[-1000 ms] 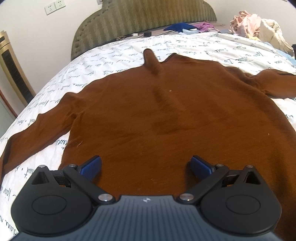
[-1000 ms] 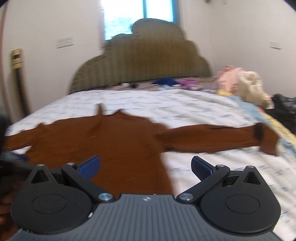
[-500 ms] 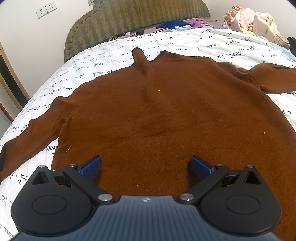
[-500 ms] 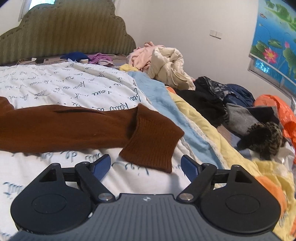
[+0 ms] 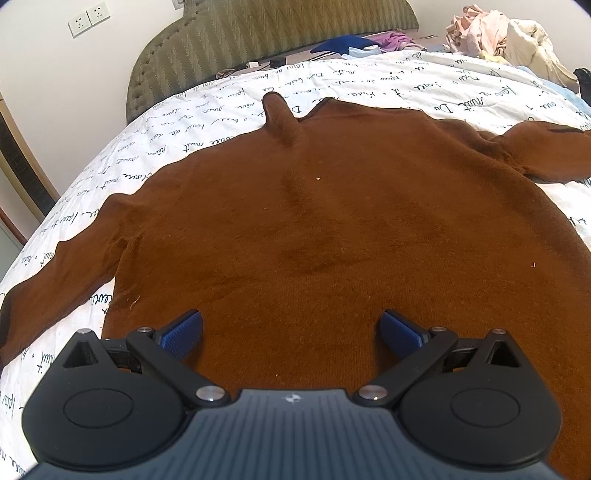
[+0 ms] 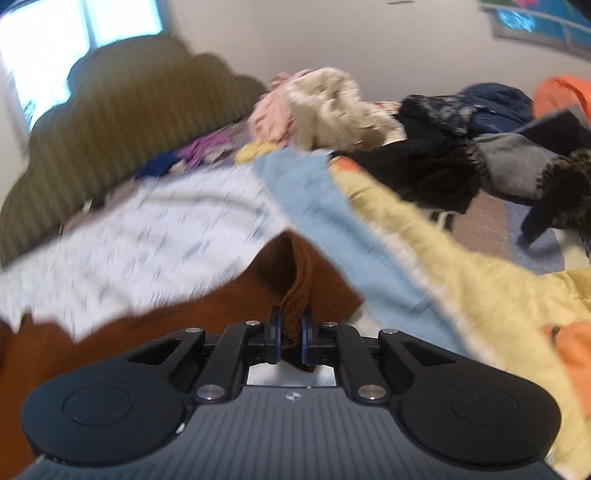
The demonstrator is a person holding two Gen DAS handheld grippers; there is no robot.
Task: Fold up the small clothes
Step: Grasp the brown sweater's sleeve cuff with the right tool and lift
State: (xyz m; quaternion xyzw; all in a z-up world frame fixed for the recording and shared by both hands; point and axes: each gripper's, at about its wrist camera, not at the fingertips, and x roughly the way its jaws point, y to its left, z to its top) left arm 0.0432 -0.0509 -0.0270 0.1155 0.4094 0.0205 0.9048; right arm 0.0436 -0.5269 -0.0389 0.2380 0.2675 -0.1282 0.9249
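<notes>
A brown long-sleeved sweater (image 5: 314, 229) lies spread flat on the white printed bedsheet (image 5: 424, 85), collar toward the headboard, both sleeves stretched out sideways. My left gripper (image 5: 290, 330) is open and empty, hovering over the sweater's lower body. In the right wrist view my right gripper (image 6: 290, 341) is shut on the ribbed cuff of the sweater's right sleeve (image 6: 295, 295), which is pinched upright between the blue pads. That view is motion-blurred.
An olive padded headboard (image 5: 258, 40) stands at the far end. A heap of pink and cream clothes (image 5: 506, 33) sits at the far right. Blue and yellow blankets (image 6: 424, 251) and dark garments (image 6: 443, 173) lie to the right of the sleeve.
My right gripper moved onto the sleeve cuff and closed on it, lifting it off the sheet. My left gripper stayed open and drifted slightly over the sweater body.
</notes>
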